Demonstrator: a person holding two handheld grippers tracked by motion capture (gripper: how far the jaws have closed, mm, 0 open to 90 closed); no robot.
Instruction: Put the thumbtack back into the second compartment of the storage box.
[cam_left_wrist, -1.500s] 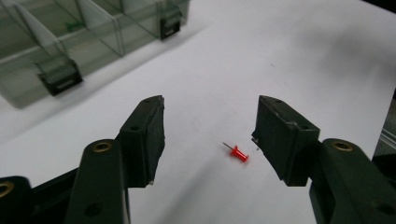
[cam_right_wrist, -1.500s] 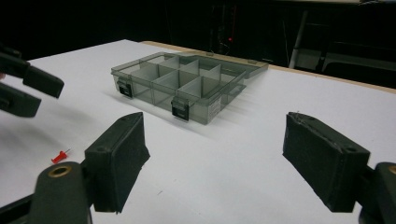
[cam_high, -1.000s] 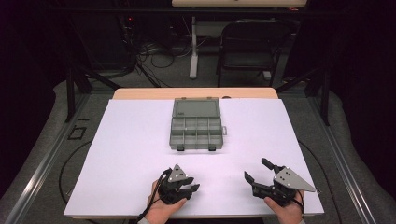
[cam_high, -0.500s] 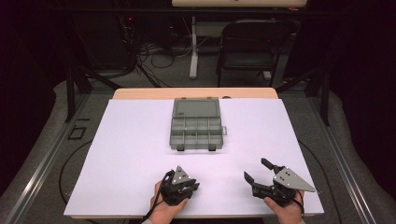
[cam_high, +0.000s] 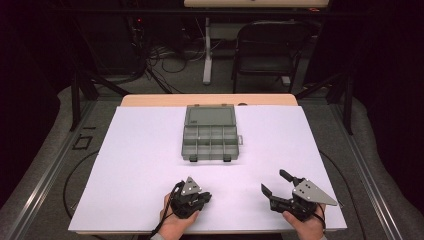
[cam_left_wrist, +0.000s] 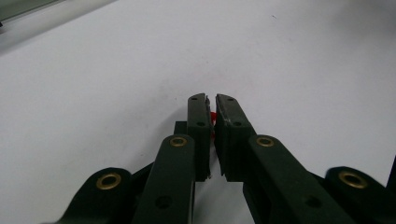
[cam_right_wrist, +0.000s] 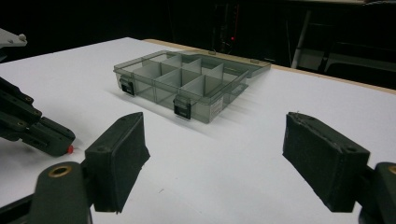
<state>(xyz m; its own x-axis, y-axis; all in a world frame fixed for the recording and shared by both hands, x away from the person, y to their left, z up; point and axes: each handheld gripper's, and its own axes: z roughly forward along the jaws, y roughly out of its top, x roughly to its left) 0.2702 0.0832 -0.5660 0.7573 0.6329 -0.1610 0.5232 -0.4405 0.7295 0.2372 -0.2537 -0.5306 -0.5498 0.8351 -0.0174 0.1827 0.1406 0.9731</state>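
Observation:
My left gripper rests low on the white table sheet near the front edge. Its jaws have just been closing, and in the left gripper view its pads stand nearly together with a small red piece pinched between them. The right gripper view shows that red piece at the tip of the left gripper. My right gripper sits to the right of it, open, with nothing between its pads. A clear grey compartment box lies open at the table's middle, its lid flat behind it.
The white sheet covers the tabletop. The box's several compartments look empty from the right gripper view. A black chair and cables stand on the floor beyond the far edge.
The left gripper's jaws have closed together from a wider spread. Both hands have stayed where they were, and the right gripper is still open.

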